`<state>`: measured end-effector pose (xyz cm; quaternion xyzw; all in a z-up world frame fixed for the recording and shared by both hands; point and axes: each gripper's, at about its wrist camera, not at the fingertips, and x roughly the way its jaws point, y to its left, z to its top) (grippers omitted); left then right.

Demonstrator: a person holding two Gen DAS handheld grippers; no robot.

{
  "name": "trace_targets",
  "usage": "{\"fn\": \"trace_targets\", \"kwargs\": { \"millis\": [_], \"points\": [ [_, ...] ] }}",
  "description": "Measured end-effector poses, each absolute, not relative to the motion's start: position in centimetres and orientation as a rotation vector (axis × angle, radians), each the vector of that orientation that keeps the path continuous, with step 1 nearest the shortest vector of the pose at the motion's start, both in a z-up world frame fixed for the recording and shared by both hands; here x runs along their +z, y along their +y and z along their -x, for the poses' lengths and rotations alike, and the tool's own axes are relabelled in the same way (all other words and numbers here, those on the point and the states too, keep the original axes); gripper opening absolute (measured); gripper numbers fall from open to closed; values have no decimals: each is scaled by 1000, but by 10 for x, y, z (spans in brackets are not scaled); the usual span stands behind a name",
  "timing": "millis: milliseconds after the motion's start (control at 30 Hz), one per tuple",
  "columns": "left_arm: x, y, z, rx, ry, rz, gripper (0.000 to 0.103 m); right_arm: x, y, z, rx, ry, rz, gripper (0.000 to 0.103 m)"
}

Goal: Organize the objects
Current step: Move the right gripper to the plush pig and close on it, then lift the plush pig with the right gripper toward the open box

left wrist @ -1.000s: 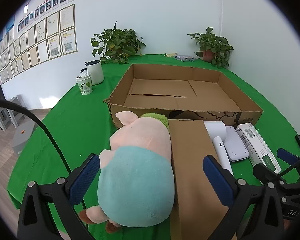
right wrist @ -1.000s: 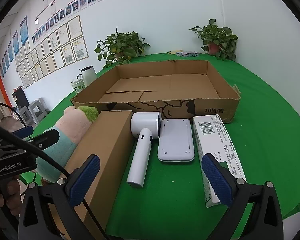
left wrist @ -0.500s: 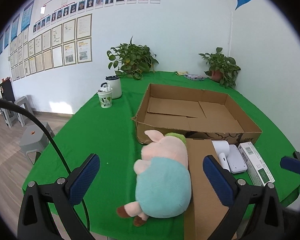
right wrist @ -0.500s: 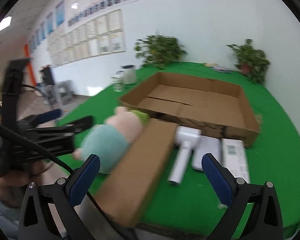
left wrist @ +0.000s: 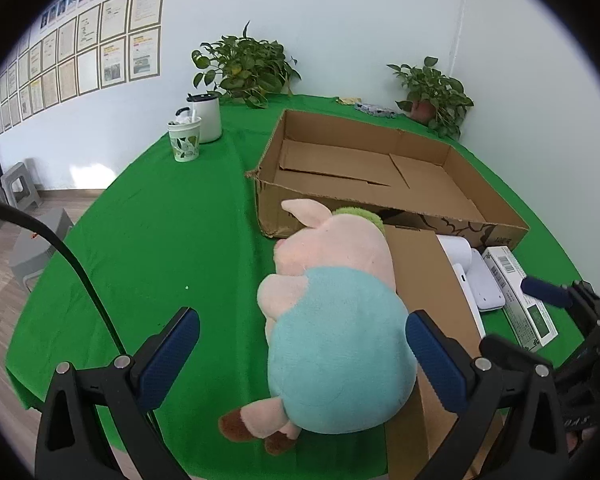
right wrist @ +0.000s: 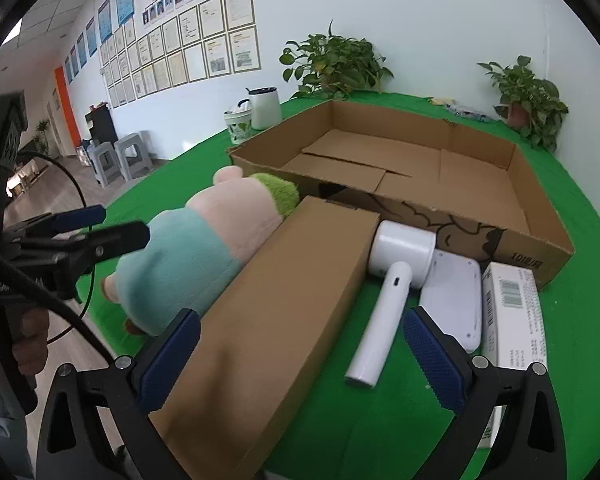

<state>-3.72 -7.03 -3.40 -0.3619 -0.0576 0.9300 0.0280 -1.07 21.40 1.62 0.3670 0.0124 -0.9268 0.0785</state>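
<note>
Left wrist view: the left gripper (left wrist: 300, 344) is shown with its jaws wide apart and nothing held, the plush pig (left wrist: 336, 320) lying between and just beyond the fingertips. The pig rests on the green tablecloth (left wrist: 160, 240), head towards 12 o'clock, its pink head touching the near wall of the open cardboard tray (left wrist: 380, 168) and its flank pressed against the long brown carton (left wrist: 432, 280) at 3 o'clock. A white kettle (left wrist: 206, 118) and a patterned cup (left wrist: 185, 142) are seen at 11 o'clock, well apart from the work.

Right wrist view: the right gripper (right wrist: 300, 356) is likewise shown spread and empty, hovering over the carton's near end. At 1 o'clock a white handheld device (right wrist: 392, 292) lies with its head overlapping a flat white pad (right wrist: 454, 300); a printed white box (right wrist: 516, 312) lies just beside the pad at 2 o'clock. The tray behind them is empty.

The pig is judged light, soft and compressible, unlikely to be damaged; a hold across the teal body, at its widest part, is advised, with the jaws closed well in so that the stuffing is pinched. The carton is judged stiff and smooth-sided, its weight unknown; it is best taken across its narrow width near the middle. The white device is probably slippery, and its handle offers the surest hold.
</note>
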Motion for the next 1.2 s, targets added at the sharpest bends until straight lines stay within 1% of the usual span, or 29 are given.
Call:
{"fn": "trace_targets", "kwargs": {
  "millis": [100, 267, 300, 333, 367, 400, 467, 600, 767, 867, 967, 1000, 1067, 1200],
  "points": [
    [-44, -70, 42, 2813, -190, 1141, 103, 20, 214, 17, -2852, 167, -1048, 102],
    [-58, -75, 43, 2708, -280, 1137, 102, 25, 210, 31, -2859, 315, -949, 102],
    [-62, -76, 43, 2684, -307, 1138, 99, 27, 207, 34, -2853, 335, -919, 102],
    [-66, -77, 43, 2652, -330, 1138, 88, 30, 204, 36, -2846, 345, -885, 102],
    [-68, -78, 43, 2604, -370, 1129, 80, 34, 201, 39, -2839, 344, -856, 102],
    [-69, -81, 41, 2581, -412, 1117, 76, 38, 197, 43, -2824, 336, -828, 102],
    [-69, -84, 36, 2586, -407, 1100, 69, 45, 189, 50, -2798, 330, -795, 102],
    [-66, -94, 24, 2617, -435, 1084, 63, 55, 167, 73, -2708, 279, -785, 102],
    [-56, -115, -8, 2720, -374, 1067, 62, 53, 131, 102, -2551, 132, -883, 102],
    [-58, -128, -24, 2767, -355, 1098, 62, 44, 96, 120, -2391, 11, -1013, 102],
    [-65, -142, -38, 2764, -446, 1094, 61, 30, 65, 135, -2270, -106, -1154, 102],
    [-64, -143, -43, 2773, -452, 1090, 61, 23, 57, 139, -2235, -150, -1217, 102],
    [-64, -140, -50, 2799, -418, 1087, 61, 11, 41, 147, -2176, -201, -1333, 102],
    [-66, -135, -56, 2825, -414, 1078, 61, 7, 15, 149, -2196, -157, -1440, 103]
  ]
}}
